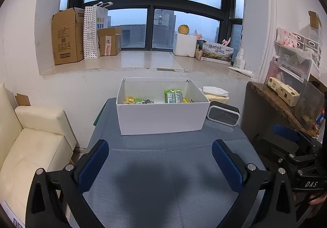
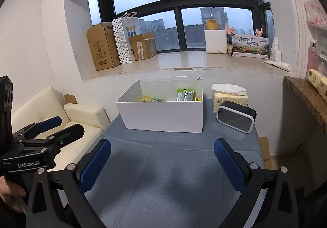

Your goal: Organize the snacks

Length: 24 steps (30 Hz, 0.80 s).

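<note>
Snacks (image 1: 173, 96) are being kept in a white box (image 1: 161, 115); both grippers (image 1: 160, 164) (image 2: 162, 164) are being held apart, empty. Tissue pack (image 2: 230, 98) is being shown fully only in the right view.

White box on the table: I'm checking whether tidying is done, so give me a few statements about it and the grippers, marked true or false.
1. The white box holds snack packets, among them a green packet. True.
2. The left gripper is shut on a snack. False: its jaws stand apart with nothing between them.
3. The right gripper is open and empty. True.
4. The box has a lid on. False: its top is open.
5. A black speaker stands inside the box. False: it stands beside the box on the blue cloth.
</note>
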Tool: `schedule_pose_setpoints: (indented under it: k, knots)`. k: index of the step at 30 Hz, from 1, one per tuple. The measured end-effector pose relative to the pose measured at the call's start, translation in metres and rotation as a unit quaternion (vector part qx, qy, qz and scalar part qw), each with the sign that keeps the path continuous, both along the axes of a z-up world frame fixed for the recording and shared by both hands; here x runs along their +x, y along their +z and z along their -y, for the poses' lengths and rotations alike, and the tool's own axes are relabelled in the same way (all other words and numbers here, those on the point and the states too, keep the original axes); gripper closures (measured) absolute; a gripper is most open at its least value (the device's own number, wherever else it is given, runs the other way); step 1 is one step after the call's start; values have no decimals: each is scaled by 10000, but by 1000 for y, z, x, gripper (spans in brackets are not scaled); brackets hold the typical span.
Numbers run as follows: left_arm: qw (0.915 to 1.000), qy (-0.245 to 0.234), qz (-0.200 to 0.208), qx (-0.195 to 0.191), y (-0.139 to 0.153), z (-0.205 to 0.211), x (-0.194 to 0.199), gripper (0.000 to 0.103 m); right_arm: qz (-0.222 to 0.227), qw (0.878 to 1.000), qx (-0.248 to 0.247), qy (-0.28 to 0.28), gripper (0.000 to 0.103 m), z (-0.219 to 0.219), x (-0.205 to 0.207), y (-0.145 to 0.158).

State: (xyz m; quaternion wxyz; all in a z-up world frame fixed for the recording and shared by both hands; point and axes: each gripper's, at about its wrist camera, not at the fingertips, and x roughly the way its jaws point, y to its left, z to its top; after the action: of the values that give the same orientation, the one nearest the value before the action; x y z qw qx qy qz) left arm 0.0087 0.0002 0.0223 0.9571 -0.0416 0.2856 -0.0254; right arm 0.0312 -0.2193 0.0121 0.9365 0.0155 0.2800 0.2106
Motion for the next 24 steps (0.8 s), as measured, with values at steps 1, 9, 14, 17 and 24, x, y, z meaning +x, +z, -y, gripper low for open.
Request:
schedule_pose_setpoints:
  k: [1, 9, 14, 17, 24]
  knots:
    - [10000, 0, -1, -1, 0, 0, 0, 0, 8, 10000, -14, -8, 0, 0, 0, 0]
    - [10000, -27, -12, -8, -2, 1, 1, 0, -14, 10000, -2, -7, 0, 2, 0, 0]
    - [10000, -43, -21, 9, -3, 1, 2, 0, -47, 10000, 16, -28, 0, 3, 1, 0]
    - [10000, -56, -21, 5, -4, 1, 3, 0, -43, 10000, -51, -36, 0, 1, 1, 0]
    - [10000, -61, -30, 14, -5, 3, 2, 0, -57, 9999, -123, -20, 0, -2, 0, 0]
